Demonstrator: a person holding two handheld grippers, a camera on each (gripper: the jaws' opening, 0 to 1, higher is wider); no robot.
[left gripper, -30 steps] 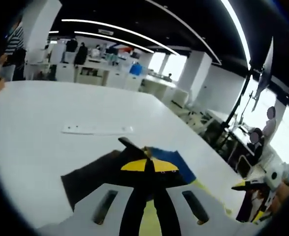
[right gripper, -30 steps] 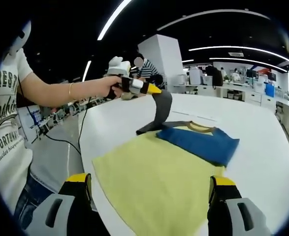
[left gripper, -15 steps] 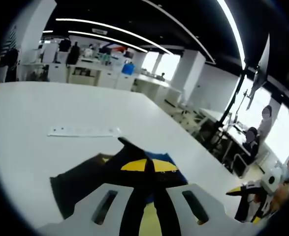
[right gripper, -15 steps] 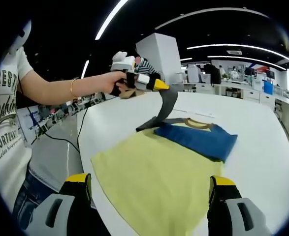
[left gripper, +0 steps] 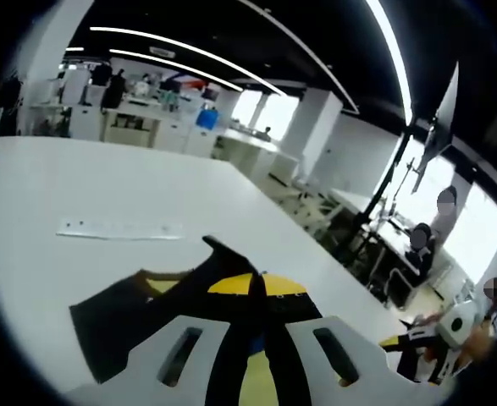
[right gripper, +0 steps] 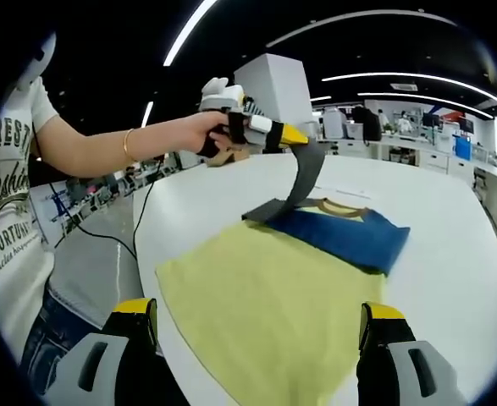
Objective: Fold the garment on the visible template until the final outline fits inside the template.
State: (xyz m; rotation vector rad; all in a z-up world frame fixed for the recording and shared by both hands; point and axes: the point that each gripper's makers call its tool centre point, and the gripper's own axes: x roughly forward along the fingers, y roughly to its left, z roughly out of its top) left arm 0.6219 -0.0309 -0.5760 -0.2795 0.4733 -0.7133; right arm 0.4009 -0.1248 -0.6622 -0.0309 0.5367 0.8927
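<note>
Garment [right gripper: 337, 237]: blue body with yellow neck trim and a dark grey sleeve [right gripper: 303, 179], lying on the yellow template [right gripper: 265, 304], toward that sheet's far edge in the right gripper view. Template: a flat yellow sheet spread on the white tabletop [right gripper: 434, 228], running close to the tabletop's near edge.

Left tongs [right gripper: 297, 135]: held in the person's hand [right gripper: 214, 135], closed on the dark grey sleeve and lifting it in a strip above the garment. In the left gripper view the same dark fabric [left gripper: 138, 313] ran up between the yellow-tipped jaws of the left tongs [left gripper: 257, 285].

Right tongs [right gripper: 261, 317]: jaws wide apart, holding nothing, above the template's near part.

White strip [left gripper: 119, 229]: flat on the tabletop beyond the garment.
</note>
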